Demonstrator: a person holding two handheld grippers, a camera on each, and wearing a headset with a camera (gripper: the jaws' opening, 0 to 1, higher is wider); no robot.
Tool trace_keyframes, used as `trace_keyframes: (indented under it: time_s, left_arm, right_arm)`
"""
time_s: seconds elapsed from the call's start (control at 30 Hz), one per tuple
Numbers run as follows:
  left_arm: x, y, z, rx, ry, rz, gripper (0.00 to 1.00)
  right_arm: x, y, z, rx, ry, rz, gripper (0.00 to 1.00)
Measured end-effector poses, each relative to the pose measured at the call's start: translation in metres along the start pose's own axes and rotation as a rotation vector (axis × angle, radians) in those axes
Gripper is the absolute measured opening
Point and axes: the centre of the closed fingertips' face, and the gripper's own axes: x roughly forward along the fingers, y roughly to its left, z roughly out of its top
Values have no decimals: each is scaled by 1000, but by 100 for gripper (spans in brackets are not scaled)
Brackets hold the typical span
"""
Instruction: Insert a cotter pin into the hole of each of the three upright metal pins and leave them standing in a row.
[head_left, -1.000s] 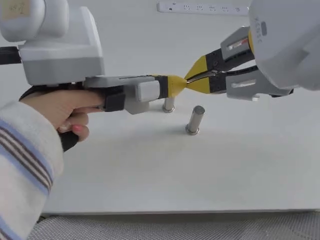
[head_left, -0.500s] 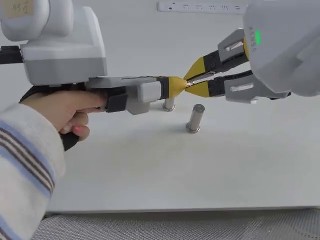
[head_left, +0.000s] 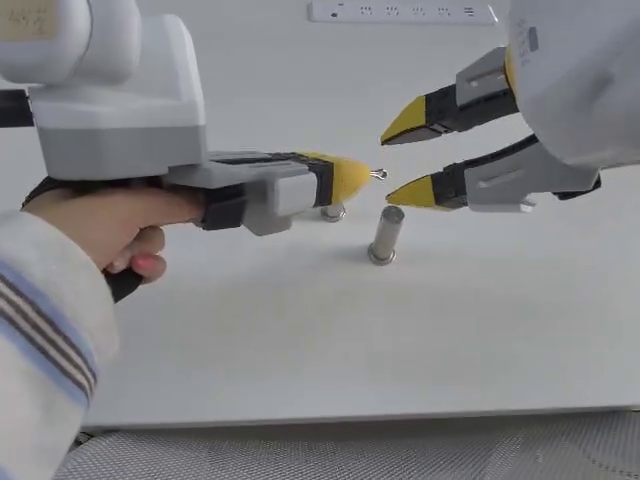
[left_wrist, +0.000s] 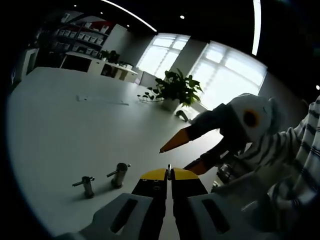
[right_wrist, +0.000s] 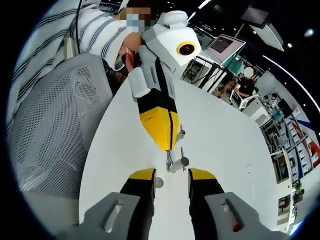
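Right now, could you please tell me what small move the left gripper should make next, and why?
Probably lower the left gripper toward the metal pin standing below its tip in the head view. Its jaws are shut on a cotter pin, the right gripper is open and clear of it, and that metal pin seems to carry no cotter pin yet.

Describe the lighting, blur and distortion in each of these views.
Head view: soft, even light; the cotter pin in the left gripper is crisp, the upright pin casts only a faint shadow. Left gripper view: strong fisheye bending, windows blown out white. Right gripper view: fisheye curve as well, grey mesh bowed at the side.
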Motion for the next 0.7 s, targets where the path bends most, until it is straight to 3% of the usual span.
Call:
trace_keyframes:
  time_s: [0.2, 0.3, 0.43, 0.5, 0.6, 0.7]
  left_arm:
    - [-1, -19, 5, 171, -16, -50, 0]
    - [0, -29, 3, 252, 5, -88, 0]
    - [0, -37, -2, 337, 36, -113, 0]
    - [0, -38, -8, 401, 85, -109, 0]
    - [0, -44, -9, 508, 101, -135, 0]
    - [-1, -54, -8, 537, 101, -163, 0]
  right_arm:
    - [-2, 10, -5, 128, -36, 48, 22]
    - [-4, 15, -4, 204, -66, 77, 22]
    - [-4, 16, -8, 249, -83, 96, 26]
    - [-4, 21, -6, 272, -97, 114, 24]
    - [-3, 26, -2, 309, -126, 140, 20]
    - [-2, 30, 3, 332, -153, 156, 15]
